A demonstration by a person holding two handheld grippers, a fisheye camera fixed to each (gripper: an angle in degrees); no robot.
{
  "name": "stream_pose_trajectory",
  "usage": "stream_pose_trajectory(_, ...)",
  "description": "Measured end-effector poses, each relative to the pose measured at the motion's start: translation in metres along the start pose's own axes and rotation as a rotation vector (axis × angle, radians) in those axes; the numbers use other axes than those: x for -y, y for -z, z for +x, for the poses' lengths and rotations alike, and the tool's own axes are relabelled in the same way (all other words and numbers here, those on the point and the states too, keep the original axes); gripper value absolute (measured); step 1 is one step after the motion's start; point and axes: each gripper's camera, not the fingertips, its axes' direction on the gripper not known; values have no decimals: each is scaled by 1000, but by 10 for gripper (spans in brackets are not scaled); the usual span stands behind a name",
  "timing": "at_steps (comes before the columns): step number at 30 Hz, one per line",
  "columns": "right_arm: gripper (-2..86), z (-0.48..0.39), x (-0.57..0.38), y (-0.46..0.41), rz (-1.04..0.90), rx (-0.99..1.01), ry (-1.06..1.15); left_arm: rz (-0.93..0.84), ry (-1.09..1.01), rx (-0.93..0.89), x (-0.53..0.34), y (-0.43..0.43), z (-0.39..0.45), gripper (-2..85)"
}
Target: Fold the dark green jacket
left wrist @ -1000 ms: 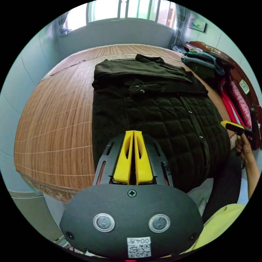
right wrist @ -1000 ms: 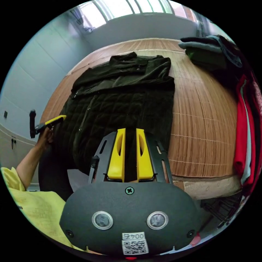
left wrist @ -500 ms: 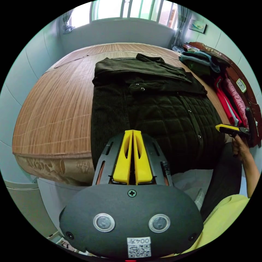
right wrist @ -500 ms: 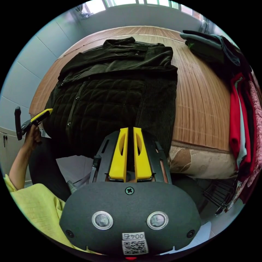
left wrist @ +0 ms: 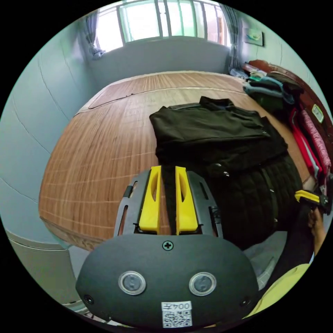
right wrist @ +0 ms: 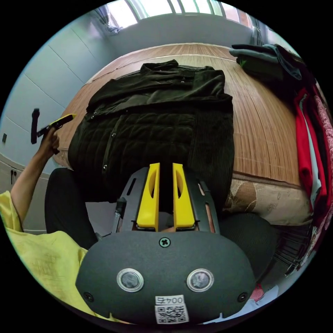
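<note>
The dark green jacket (left wrist: 222, 138) (right wrist: 156, 114) lies flat on the bed's bamboo mat (left wrist: 104, 145), collar far, sleeves folded across the chest. Its quilted lower half hangs over the near bed edge. My left gripper (left wrist: 169, 168) hovers near the jacket's left side, jaws a small gap apart with nothing pressed between them. In the right gripper view the left gripper (right wrist: 64, 119) is held in a hand, in the air, apart from the jacket. My right gripper (right wrist: 166, 164) hangs in front of the hem, jaws slightly parted and empty. The right gripper (left wrist: 307, 196) sits beside the jacket's right edge.
A pile of folded clothes (left wrist: 274, 90) (right wrist: 267, 59) rests at the mat's far right. Red and pink garments (left wrist: 312, 145) (right wrist: 305, 149) lie along the right side. The person's yellow top (right wrist: 34, 249) and dark trousers (right wrist: 66, 208) are below the bed edge. A wire basket (right wrist: 291, 249) stands low right.
The left jaws went from shut to slightly parted, and that hand rose and swung left. The right jaws widened a little. The jacket lies as before.
</note>
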Motion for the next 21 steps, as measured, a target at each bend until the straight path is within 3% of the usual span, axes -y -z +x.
stream_pose_trajectory(6, 65, 6, -3, 2, -2, -6, 3, -94, -135, 72, 38, -41, 25, 86)
stream_pose_trajectory(21, 50, 21, -37, 29, 62, -24, 45, -42, -61, -57, 71, -66, 52, 16)
